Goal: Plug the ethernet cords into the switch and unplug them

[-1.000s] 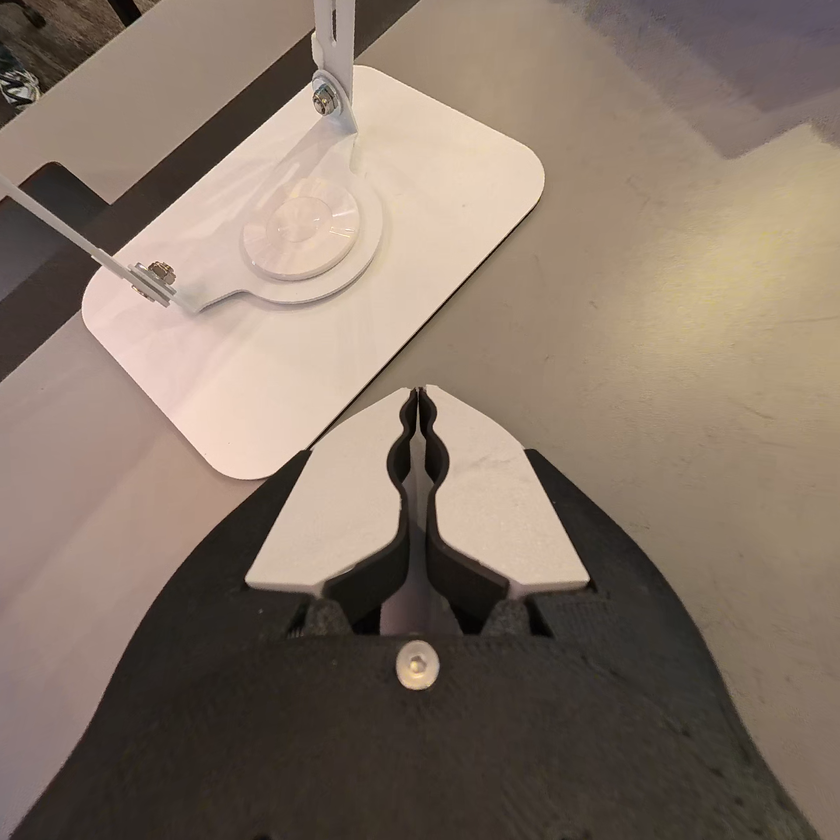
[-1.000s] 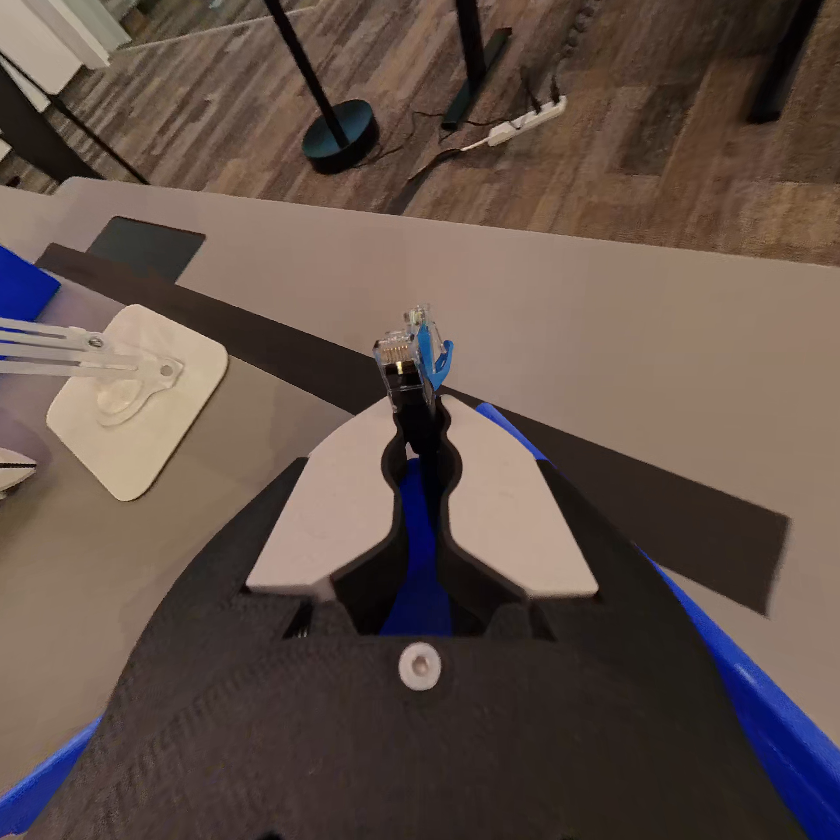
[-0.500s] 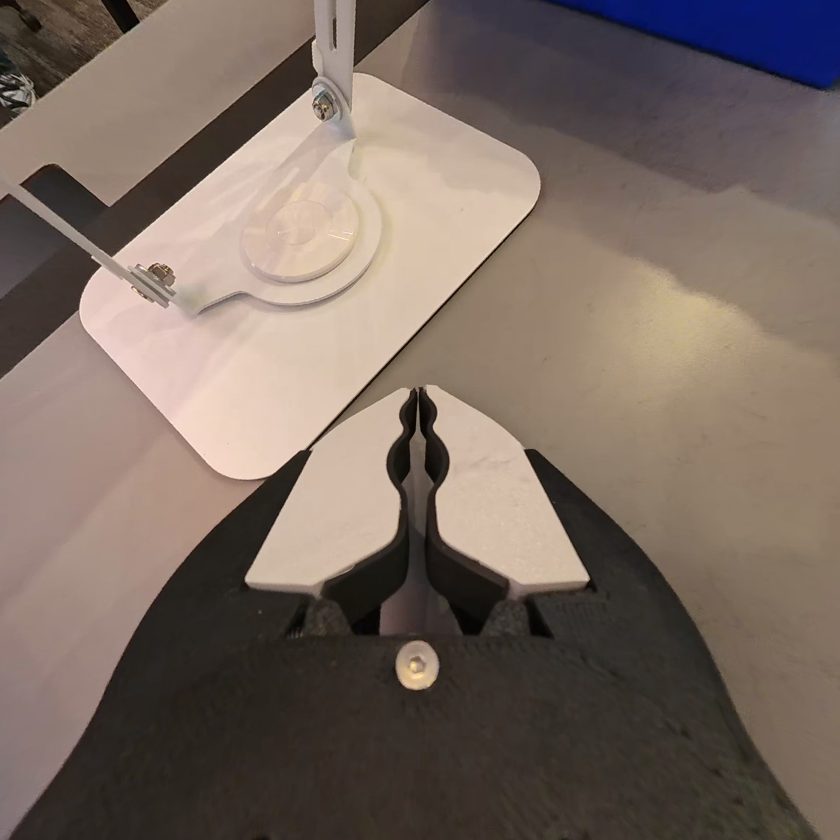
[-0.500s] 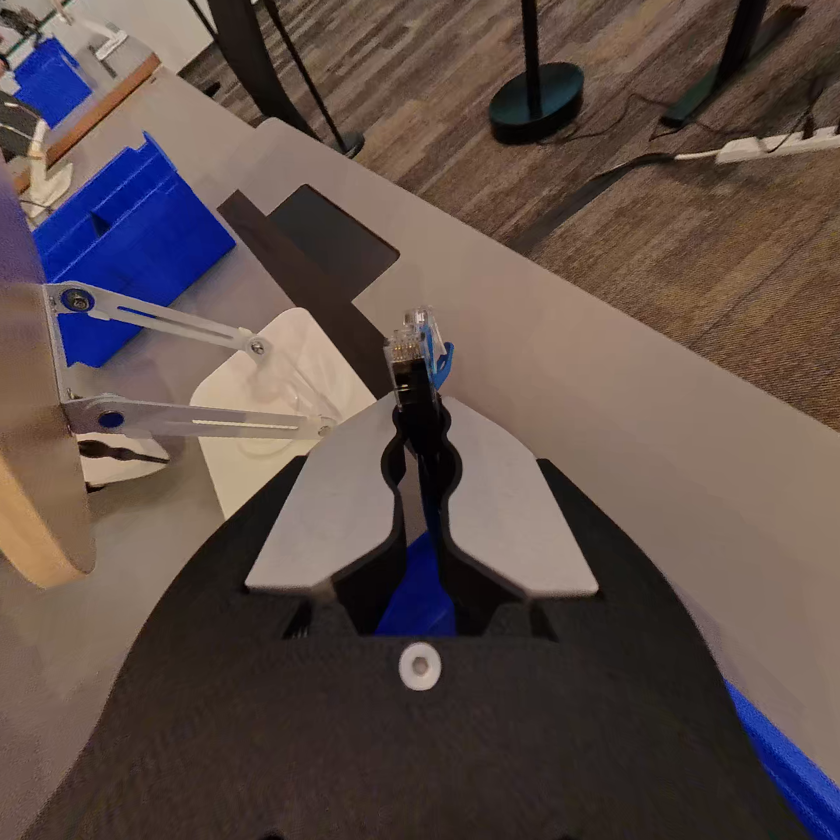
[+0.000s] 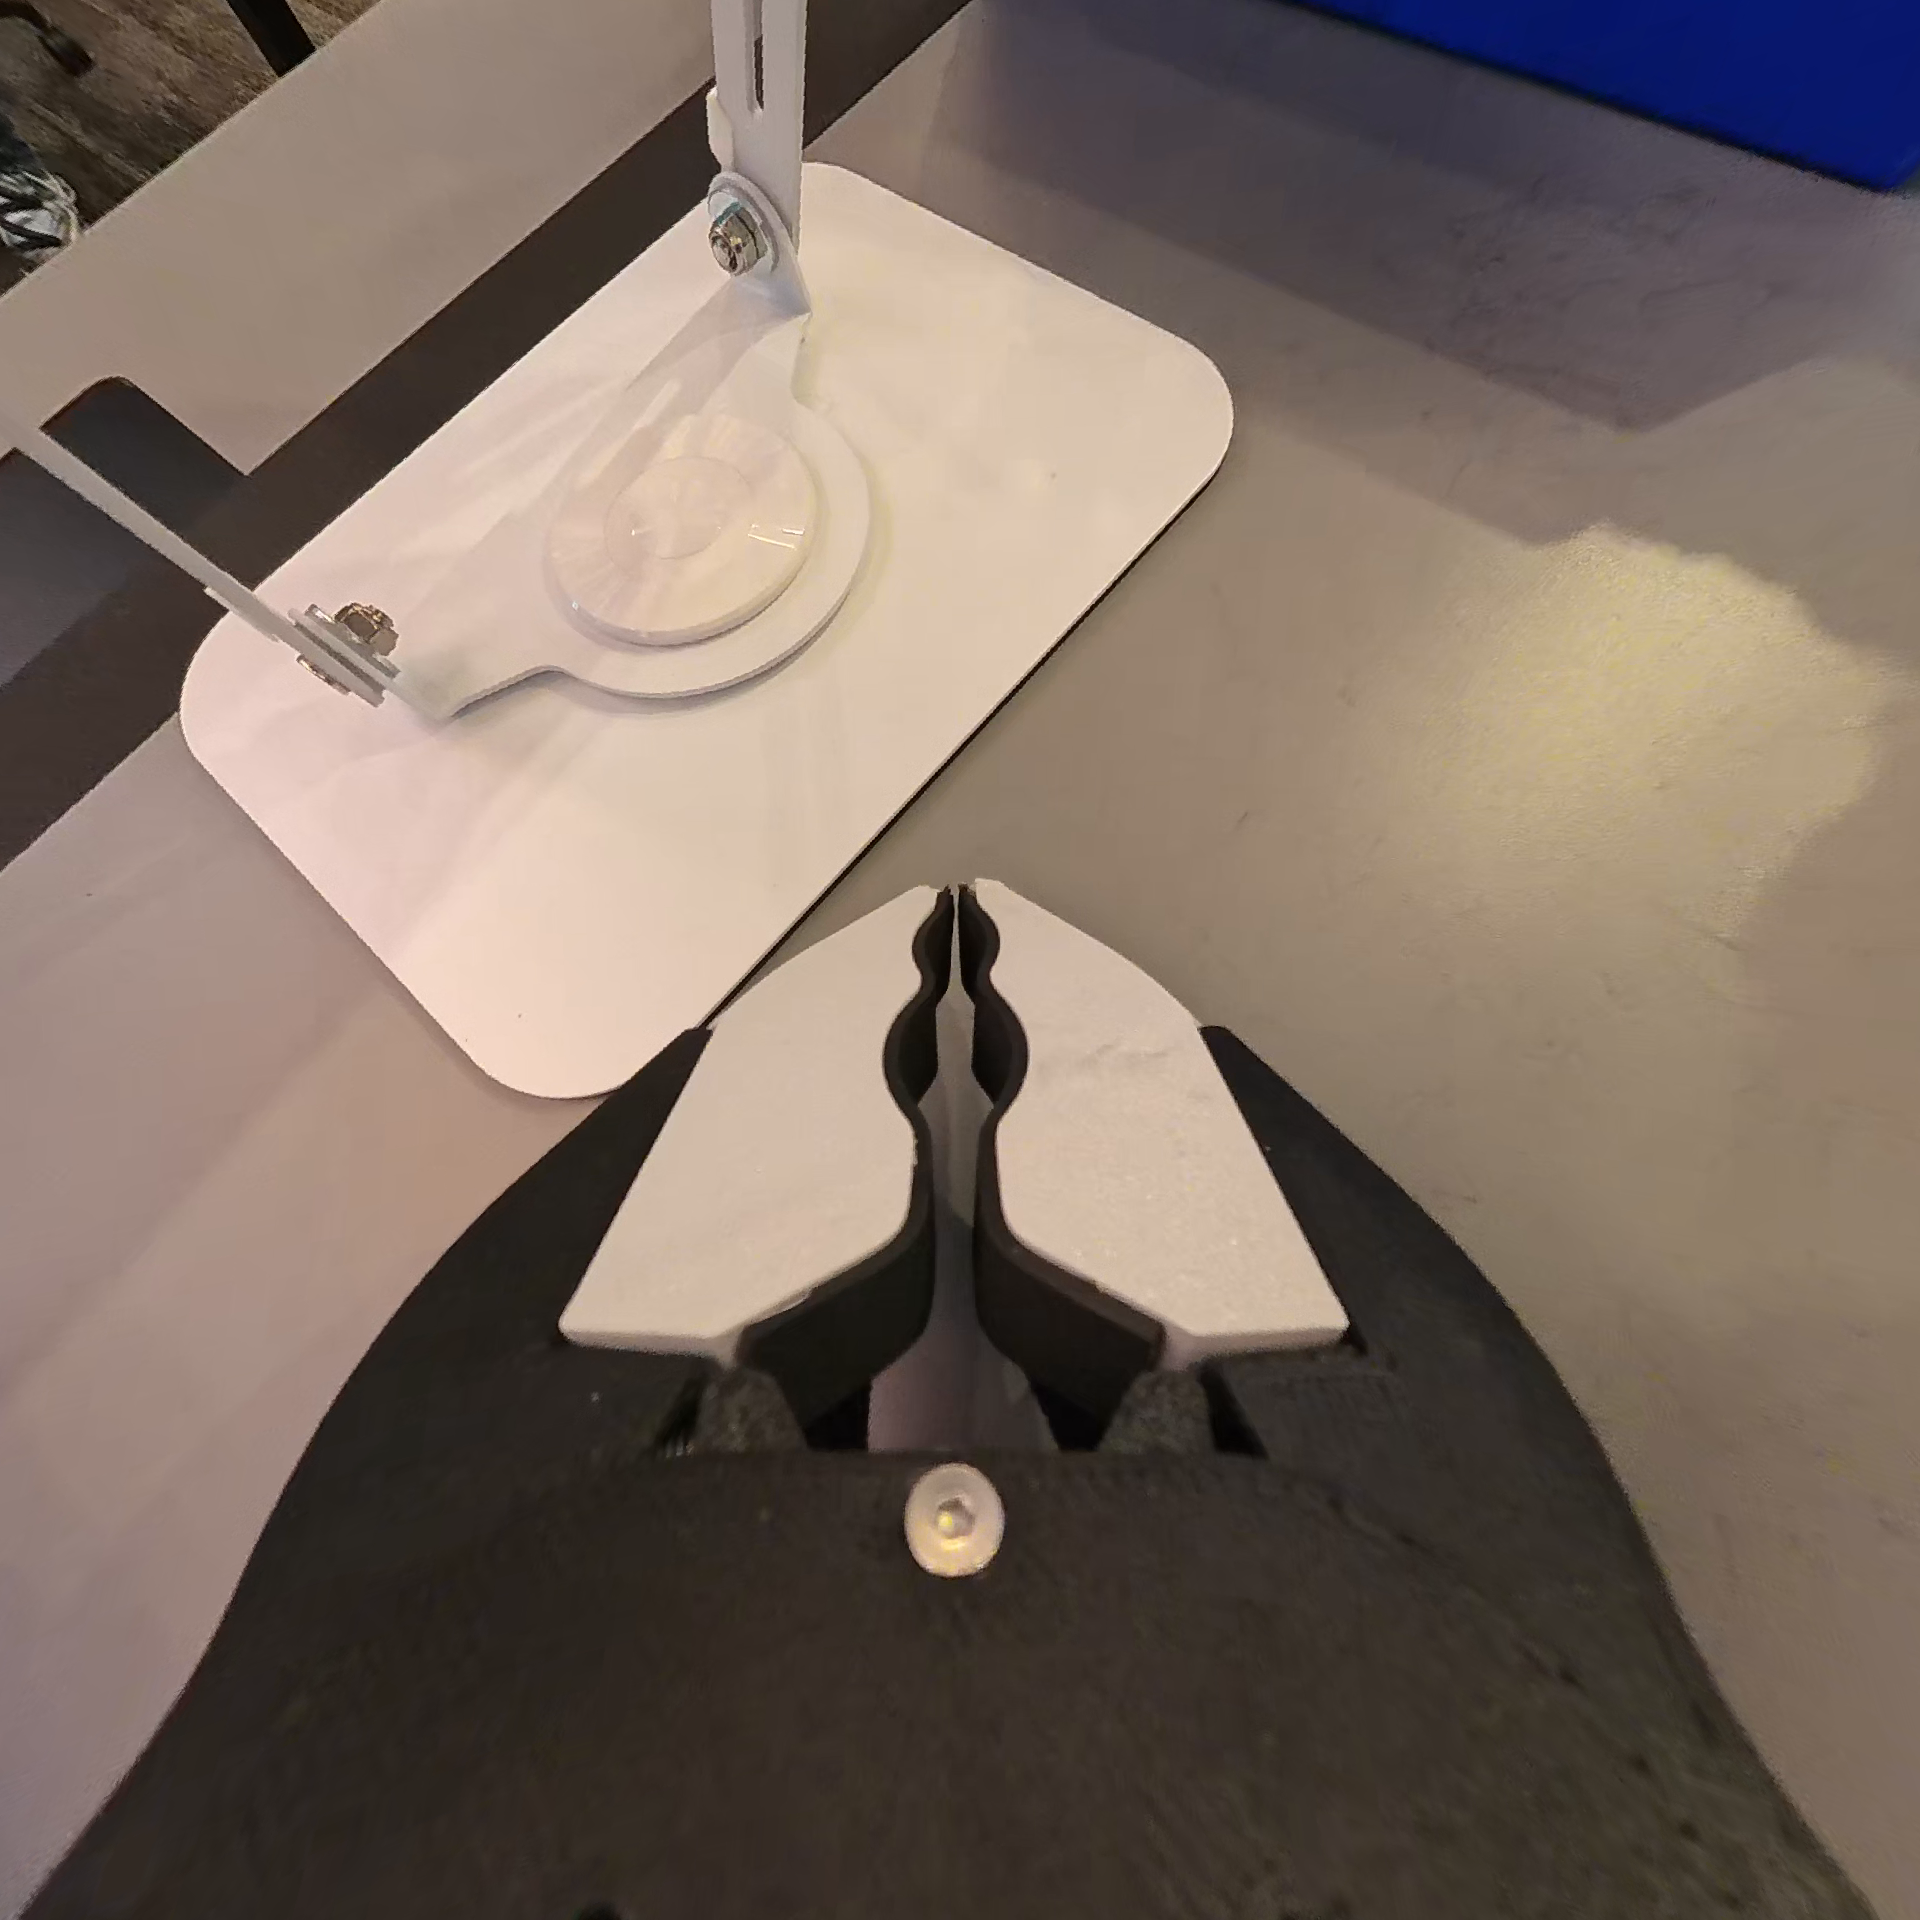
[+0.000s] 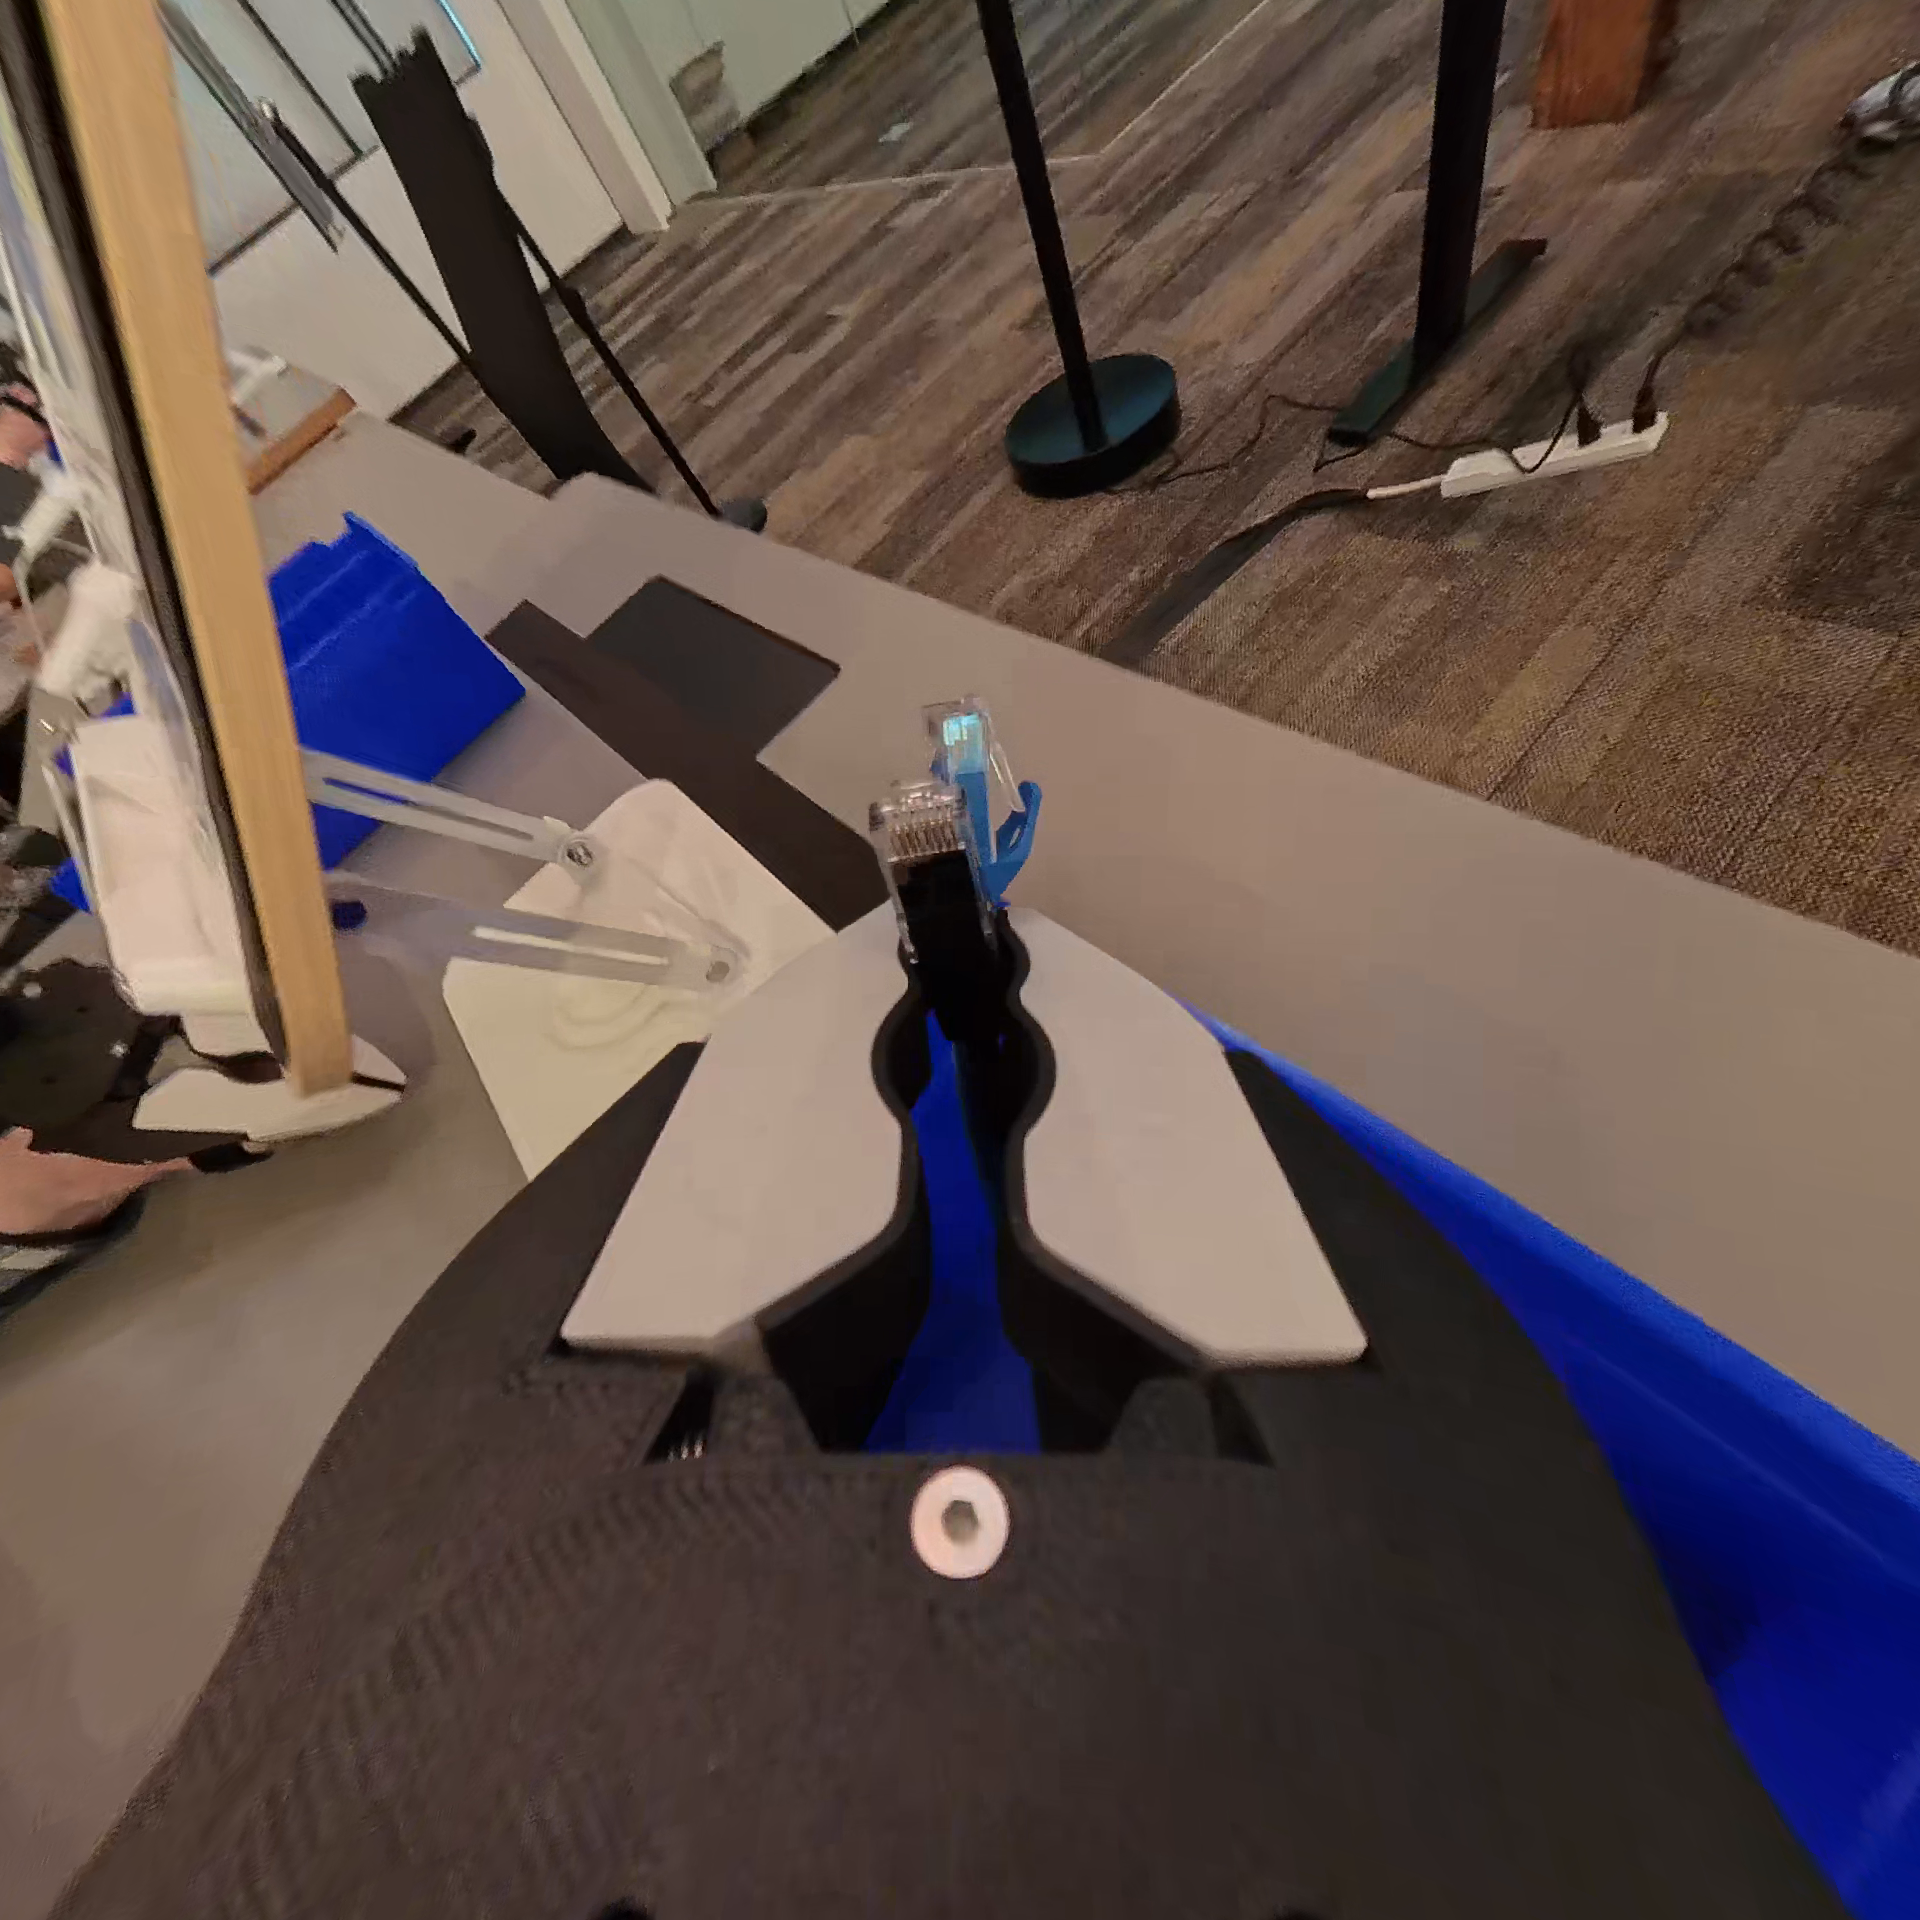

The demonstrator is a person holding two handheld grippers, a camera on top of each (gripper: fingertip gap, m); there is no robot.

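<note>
Only the right wrist view takes in the brown carpeted floor beyond the grey desk, the wood-framed board on its white stand, a blue plastic bin and the right gripper, whose jaws pinch two ethernet cords, a black-booted plug and a blue-booted plug, sticking up past the tips. The left wrist view alone shows the white rounded metal base plate close up, with the left gripper beside it, jaws pressed together with nothing between them.
</note>
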